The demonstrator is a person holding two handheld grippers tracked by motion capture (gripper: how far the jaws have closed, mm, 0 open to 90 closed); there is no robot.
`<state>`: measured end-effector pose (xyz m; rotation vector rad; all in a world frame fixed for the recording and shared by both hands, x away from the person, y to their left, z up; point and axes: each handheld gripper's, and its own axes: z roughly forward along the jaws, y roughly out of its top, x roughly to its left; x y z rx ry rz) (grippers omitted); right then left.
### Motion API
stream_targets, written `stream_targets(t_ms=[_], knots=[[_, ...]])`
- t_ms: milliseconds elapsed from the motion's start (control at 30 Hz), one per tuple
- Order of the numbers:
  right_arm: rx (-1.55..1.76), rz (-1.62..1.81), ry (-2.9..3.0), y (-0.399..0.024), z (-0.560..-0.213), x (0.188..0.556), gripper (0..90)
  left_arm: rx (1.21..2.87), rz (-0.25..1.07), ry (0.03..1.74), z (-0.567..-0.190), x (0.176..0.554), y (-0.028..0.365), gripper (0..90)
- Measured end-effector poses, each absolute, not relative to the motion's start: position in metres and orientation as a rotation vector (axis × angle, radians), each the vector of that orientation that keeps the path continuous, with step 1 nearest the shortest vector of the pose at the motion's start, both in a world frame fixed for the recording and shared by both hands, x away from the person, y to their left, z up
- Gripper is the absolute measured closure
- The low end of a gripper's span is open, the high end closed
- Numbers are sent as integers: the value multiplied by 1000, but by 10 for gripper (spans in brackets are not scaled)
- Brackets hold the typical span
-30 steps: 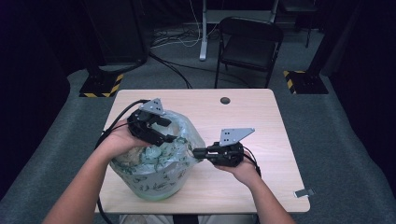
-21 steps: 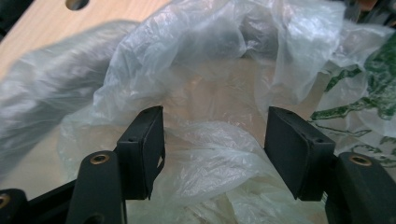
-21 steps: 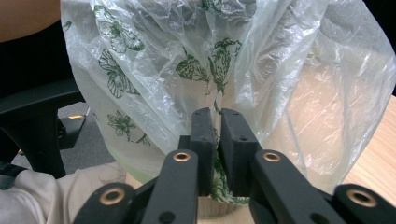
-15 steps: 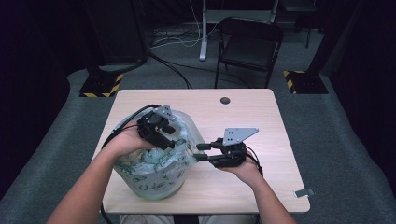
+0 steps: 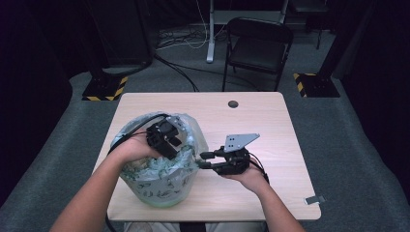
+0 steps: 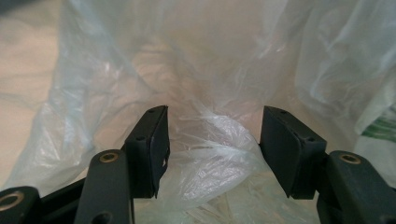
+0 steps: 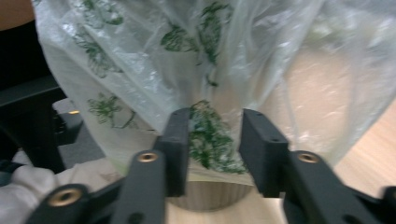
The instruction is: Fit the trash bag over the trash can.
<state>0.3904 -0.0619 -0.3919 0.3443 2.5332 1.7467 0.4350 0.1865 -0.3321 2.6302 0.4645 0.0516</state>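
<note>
Left gripper view: left gripper (image 6: pixel 212 149) is reaching down inside the bag (image 6: pixel 219 154), jaws standing apart and just easing closer, with a bunched fold of clear film between them and neither pad pressing it yet. Right gripper view: right gripper (image 7: pixel 214 149) jaws are standing apart either side of a green-printed fold at the bag's outer wall, just narrowing after a wider opening; the film is between them, no firm pinch that I can see. High view: the bag is lining a round bin (image 5: pixel 159 193) at about 8 o'clock on the bench (image 5: pixel 270 116), right gripper at the bin's 3 o'clock. Advice: keep the right side pinching the rim fold firmly before the left pushes film down, or the liner will likely be slipping inward. Pushing slowly, avoiding tearing.
</note>
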Motion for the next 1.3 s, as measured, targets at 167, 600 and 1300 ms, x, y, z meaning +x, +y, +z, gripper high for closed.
stream_targets(t_ms=[167,600,1300], knots=[[332,1739,2565,-59,-395,390,795,2655,48,455,-335,434,185,435],[325,1750,2550,-64,-394,389,869,2506,196,396,-278,415,206,426],[331,1757,2538,-68,-394,391,866,2592,131,241,-291,399,210,445]])
